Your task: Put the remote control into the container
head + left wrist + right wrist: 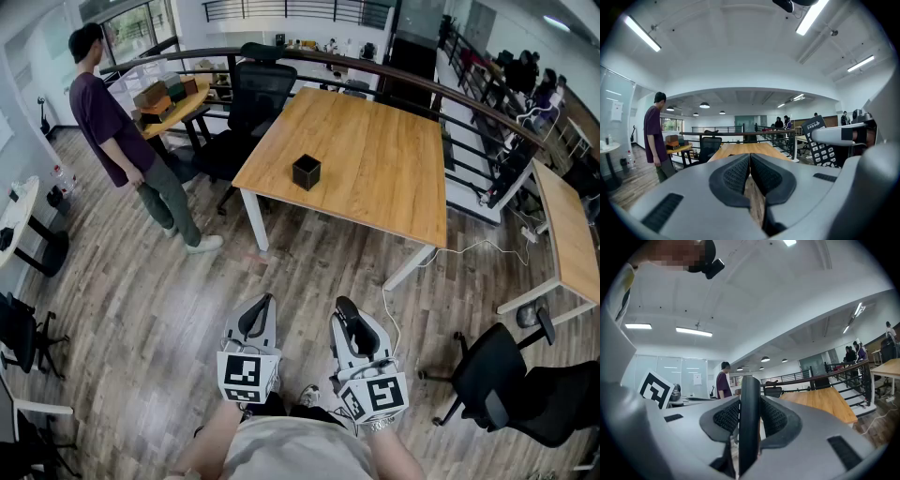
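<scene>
Slim black remote control [824, 143], white print on its keypad face too small to read, is pinched edge-on in R gripper [750, 423] over plank floor [141, 300]. L gripper [750, 159]: jaws pressed together, empty. Black cube container [306, 172] sits on wooden desk [375, 178], well apart.

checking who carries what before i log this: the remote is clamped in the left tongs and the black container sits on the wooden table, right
Not quite. The remote control is clamped edge-on in the right tongs, not the left, as the right gripper view shows. The left tongs are shut on nothing. The black container does sit on the wooden table.
</scene>
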`<state>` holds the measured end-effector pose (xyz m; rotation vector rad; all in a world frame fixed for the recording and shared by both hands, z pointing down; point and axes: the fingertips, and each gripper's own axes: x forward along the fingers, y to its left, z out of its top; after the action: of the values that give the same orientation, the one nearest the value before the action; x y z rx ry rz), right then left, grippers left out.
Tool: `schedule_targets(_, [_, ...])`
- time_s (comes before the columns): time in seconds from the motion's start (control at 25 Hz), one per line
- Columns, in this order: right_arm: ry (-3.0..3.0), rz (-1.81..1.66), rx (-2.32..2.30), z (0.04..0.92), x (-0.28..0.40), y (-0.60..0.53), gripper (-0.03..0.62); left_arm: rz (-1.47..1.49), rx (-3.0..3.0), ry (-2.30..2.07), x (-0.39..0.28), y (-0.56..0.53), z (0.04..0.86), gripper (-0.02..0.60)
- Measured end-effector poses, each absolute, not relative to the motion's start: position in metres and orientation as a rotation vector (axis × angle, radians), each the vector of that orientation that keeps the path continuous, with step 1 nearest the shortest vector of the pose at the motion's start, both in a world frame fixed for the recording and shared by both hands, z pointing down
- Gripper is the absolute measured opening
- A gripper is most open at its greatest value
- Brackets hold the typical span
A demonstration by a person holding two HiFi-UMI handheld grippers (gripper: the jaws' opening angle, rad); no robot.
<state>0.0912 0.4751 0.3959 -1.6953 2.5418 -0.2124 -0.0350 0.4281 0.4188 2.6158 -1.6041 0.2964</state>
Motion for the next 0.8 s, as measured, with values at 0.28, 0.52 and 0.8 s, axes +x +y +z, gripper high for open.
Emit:
schedule_targets(0.28, [2.56,-0.199,-1.739,0.398,0.108,0.452,0.133,0.231,2.734,-1.616,-0.007,0.407,0.394,0.012])
schedule_targets(0.52, [2.548,-0.255,-1.82,0.415,0.106,0.405,0.133,0.288,2.681,-1.65,-0.028,0.37,0.408,0.012])
schedule_targets(0.8, [2.571,-0.332,-1.905,0.435,0.071,0.303,0.132,0.232,2.622,-1.596,-0.067,0.259,0.434,0.012])
